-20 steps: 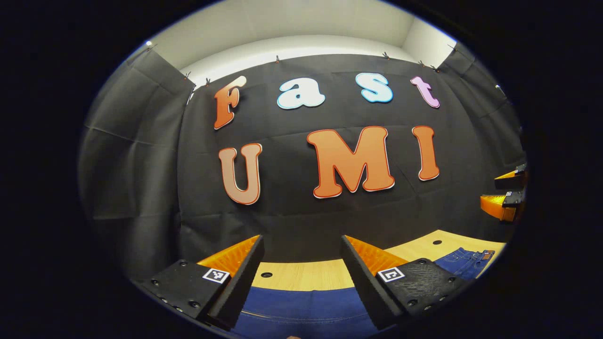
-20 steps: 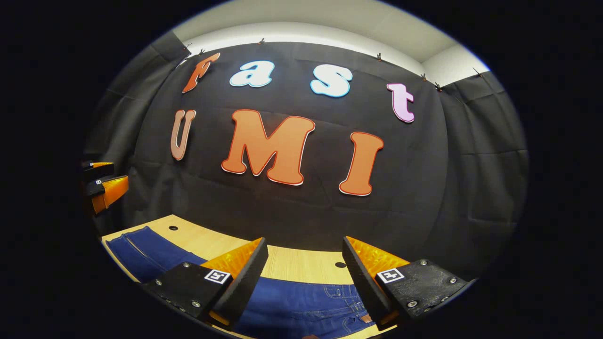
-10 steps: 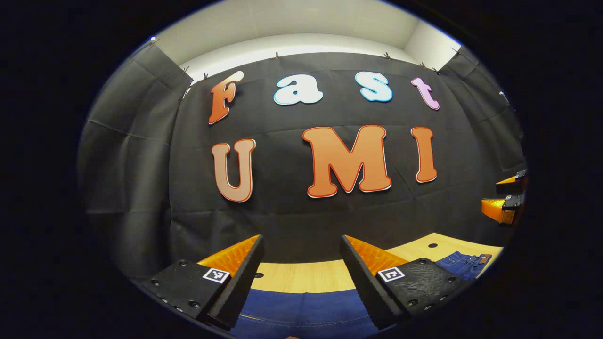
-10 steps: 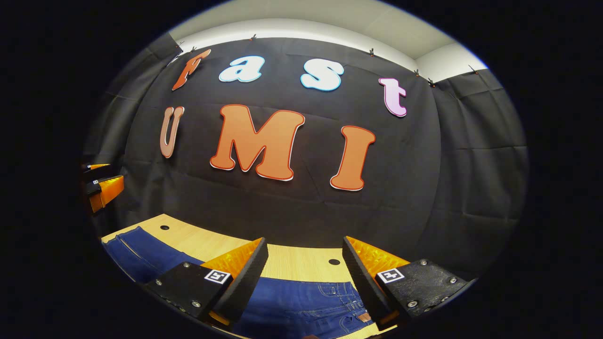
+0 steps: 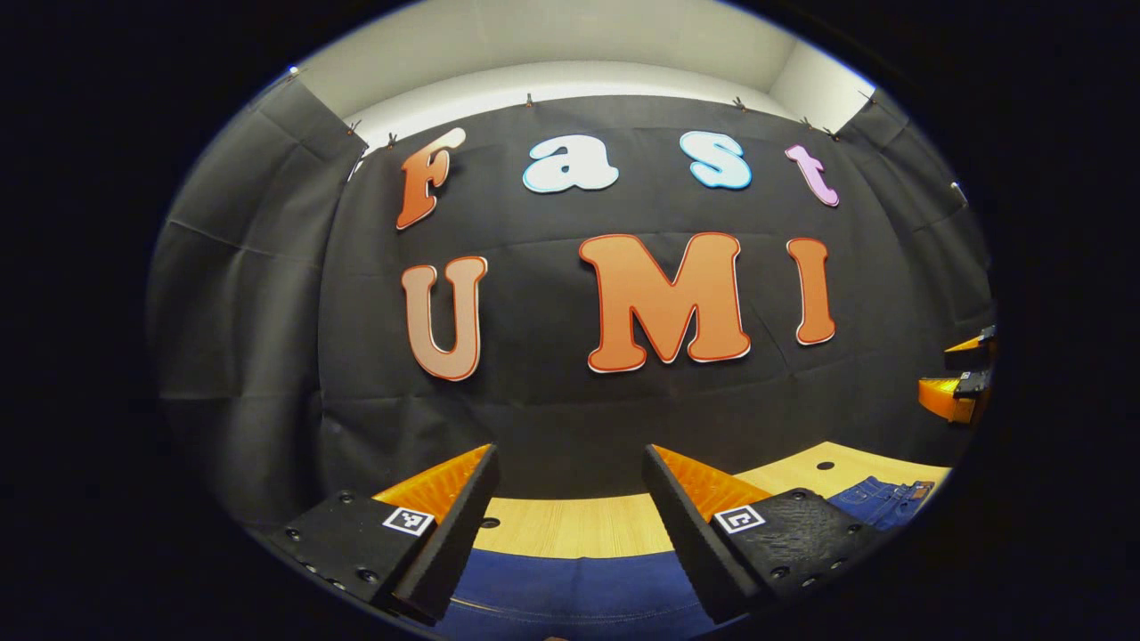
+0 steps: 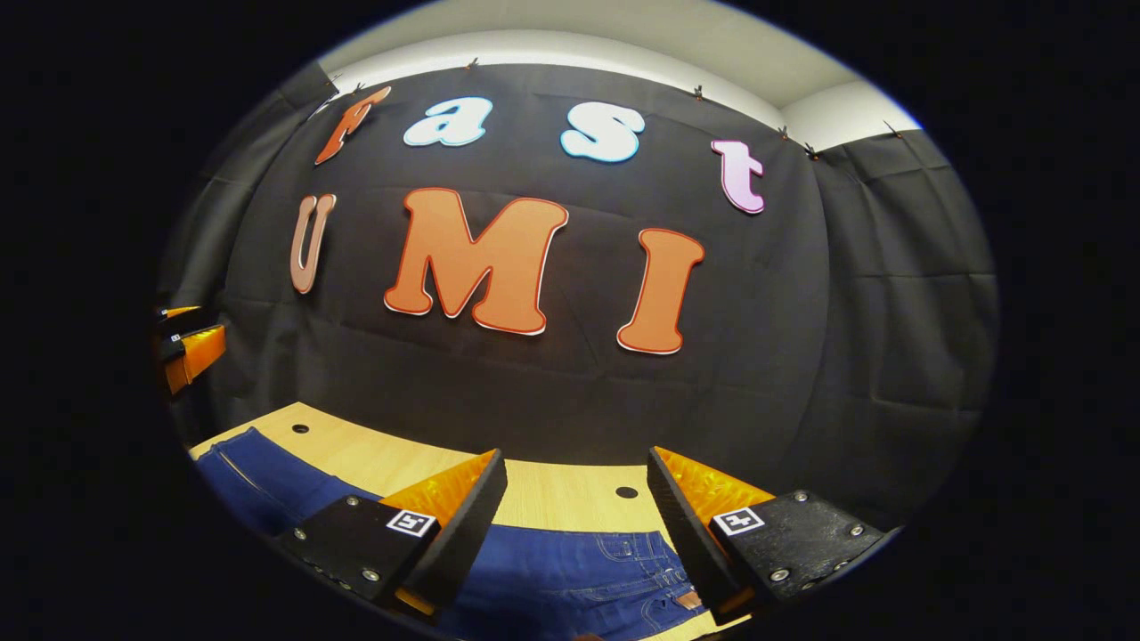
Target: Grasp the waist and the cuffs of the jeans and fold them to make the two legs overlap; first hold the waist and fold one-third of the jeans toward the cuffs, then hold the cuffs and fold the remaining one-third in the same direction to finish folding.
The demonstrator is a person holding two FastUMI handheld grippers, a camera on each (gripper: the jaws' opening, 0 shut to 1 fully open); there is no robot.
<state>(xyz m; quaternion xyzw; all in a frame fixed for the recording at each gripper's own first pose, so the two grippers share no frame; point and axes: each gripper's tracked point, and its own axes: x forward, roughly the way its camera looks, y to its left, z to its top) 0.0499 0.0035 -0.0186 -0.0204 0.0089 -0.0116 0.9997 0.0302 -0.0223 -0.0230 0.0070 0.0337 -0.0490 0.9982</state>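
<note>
I hold a claw in each hand, both raised above a pale wooden table and looking toward the black cloth wall at the far side. My left claw stands wide, nothing between its two fingers; below it lies a smooth stretch of blue jeans, which I take for the leg end near the cuffs. My right claw is just as wide and holds nothing; beneath it the jeans show stitched pockets and a brown patch, so the waist is on the right. In the right gripper view the legs run off to the left, flat on the table, with my left claw hanging above them at the far left edge. In the left gripper view my right claw shows at the far right, above the waist. I judge that no fold is begun: this is the approach to the first grasp. Next, both claws must come down, one onto the waist, one onto the cuffs, and close on the cloth edge.
</note>
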